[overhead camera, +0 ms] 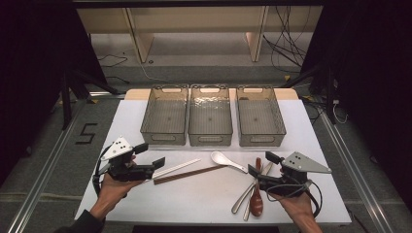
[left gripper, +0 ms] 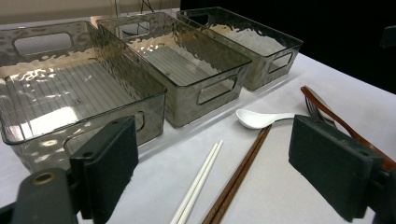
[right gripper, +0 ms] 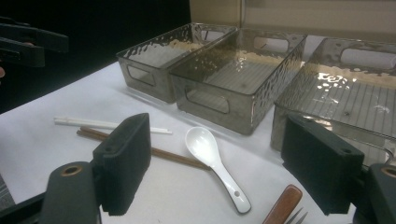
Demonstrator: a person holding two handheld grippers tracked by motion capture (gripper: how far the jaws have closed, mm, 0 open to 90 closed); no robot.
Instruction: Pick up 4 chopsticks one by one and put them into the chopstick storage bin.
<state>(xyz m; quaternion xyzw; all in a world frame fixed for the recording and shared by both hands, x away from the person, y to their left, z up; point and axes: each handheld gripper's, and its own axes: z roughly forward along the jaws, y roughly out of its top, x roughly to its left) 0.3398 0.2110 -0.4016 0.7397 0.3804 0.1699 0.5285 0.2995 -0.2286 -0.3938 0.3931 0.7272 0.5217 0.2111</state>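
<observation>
Nearest the person, the left tongs [overhead camera: 154, 162] and the right tongs [overhead camera: 256, 171] hover just above the white worktop [overhead camera: 204, 194], both released, jaws spread wide with nothing between them. Taking the white ceramic spoon [overhead camera: 227, 160] as the landmark: the left tongs sit to its left, pointing at the white chopsticks [overhead camera: 179, 168] and the brown chopsticks [overhead camera: 187, 174], which lie side by side just left of the spoon's bowl. The right tongs sit to its right, over the wooden-handled spoon [overhead camera: 256, 196] and the metal cutlery [overhead camera: 245, 194] beside it. Beyond the spoon stand three clear bins [overhead camera: 211, 116] in a row, all empty. This looks like the start of sorting cutlery into bins: nothing is gripped yet. Next, each pair of tongs needs lowering over a thin, flat-lying piece and a careful pinch.
</observation>
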